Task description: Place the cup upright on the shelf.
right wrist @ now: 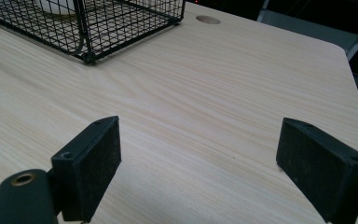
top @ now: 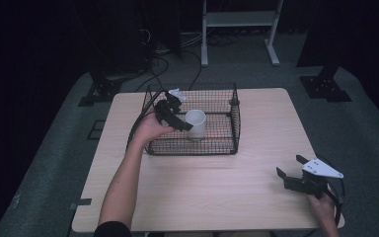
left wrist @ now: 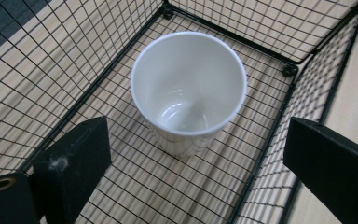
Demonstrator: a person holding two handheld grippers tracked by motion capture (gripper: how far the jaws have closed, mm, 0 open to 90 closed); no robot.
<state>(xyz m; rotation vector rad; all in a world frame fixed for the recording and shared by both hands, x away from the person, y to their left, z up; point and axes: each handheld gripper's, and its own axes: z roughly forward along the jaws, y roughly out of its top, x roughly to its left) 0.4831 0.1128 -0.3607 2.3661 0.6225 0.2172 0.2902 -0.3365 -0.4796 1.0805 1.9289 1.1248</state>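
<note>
One white cup (left wrist: 189, 88) upright inside wire basket (left wrist: 303, 102), bare table (right wrist: 205, 93) around

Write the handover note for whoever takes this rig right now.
Left gripper: open, jaws apart, beside the white cup, not gripping it.
Right gripper: open, holding nothing, over the near right of the table.
The cup stands upright and empty inside the black wire basket at the table's far middle.
Done: cup is in the basket.
Left: unclear; probably either grasp the cup or draw the left gripper clear.

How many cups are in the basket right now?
1. A single white cup stands upright and empty inside the wire basket, just ahead of the open left gripper. Nothing else seems hidden in there.
</note>
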